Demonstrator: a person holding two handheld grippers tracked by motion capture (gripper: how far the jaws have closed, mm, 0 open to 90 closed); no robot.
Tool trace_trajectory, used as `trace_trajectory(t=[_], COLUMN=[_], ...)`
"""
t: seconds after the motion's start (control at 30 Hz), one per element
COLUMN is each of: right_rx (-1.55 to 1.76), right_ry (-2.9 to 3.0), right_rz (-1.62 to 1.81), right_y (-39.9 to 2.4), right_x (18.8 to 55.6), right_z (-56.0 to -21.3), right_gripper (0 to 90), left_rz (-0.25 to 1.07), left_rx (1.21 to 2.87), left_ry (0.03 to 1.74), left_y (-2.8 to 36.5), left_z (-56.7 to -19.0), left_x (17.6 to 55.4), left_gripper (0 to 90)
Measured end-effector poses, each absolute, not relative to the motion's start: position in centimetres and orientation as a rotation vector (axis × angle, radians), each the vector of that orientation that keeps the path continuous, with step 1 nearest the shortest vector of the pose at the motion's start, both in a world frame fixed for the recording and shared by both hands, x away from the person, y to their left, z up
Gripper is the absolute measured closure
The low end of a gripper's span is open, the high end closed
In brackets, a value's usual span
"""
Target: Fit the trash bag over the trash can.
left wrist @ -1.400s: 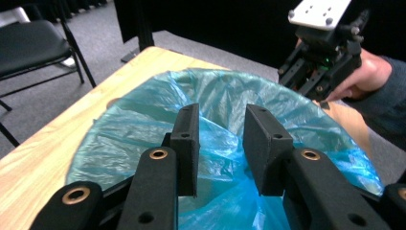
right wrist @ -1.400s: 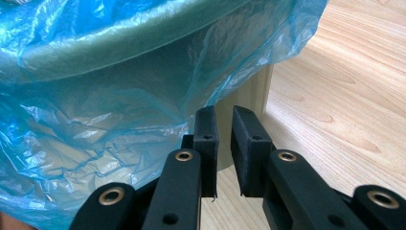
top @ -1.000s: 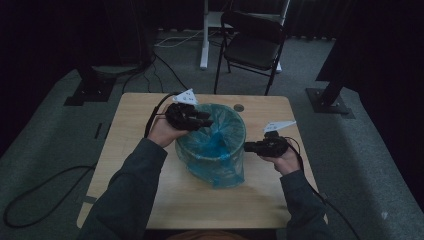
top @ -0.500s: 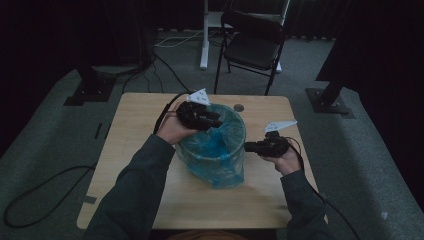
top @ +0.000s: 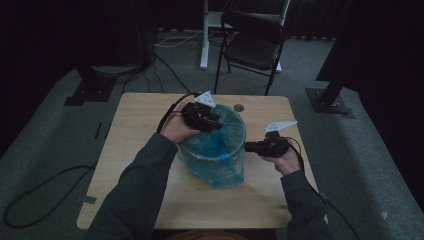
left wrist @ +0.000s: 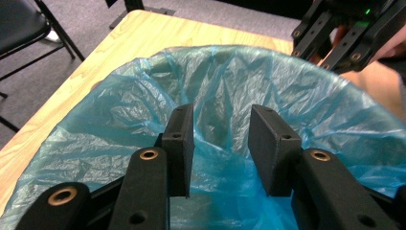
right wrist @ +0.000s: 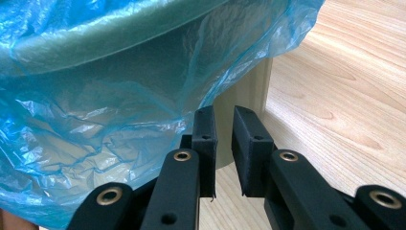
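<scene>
Blue bag (top: 216, 150) hides most of its bin on the desk (top: 135, 130); left tool (left wrist: 218, 139), jaws just widening, hovers released above it, and right tool (right wrist: 222, 139) waits alongside, released.

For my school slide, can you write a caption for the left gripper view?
Left gripper, jaws just opening with nothing between them, over the blue bag lining the bin.

A translucent blue bag (top: 215, 150) lines a grey-green bin (right wrist: 239, 96) on light wood-grain table (top: 140, 120).
</scene>
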State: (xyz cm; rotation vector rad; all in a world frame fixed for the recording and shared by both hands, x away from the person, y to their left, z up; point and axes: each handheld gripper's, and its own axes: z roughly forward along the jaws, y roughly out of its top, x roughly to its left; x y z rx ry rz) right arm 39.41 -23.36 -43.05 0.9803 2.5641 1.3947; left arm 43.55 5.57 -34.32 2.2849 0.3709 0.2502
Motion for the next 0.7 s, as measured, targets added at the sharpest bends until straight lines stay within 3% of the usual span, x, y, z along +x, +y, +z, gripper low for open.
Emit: trace_trajectory(t=[0.7], right_rx=[0.981], right_ry=[2.564], right_rz=[1.400], right_y=[-23.44], right_x=[39.41], right_z=[-43.12], right_gripper=[78.7], left_rz=[0.264], left_rx=[2.333], left_ry=[0.328], left_y=[5.51], left_z=[-34.26], left_x=[43.41], left_gripper=[60.9])
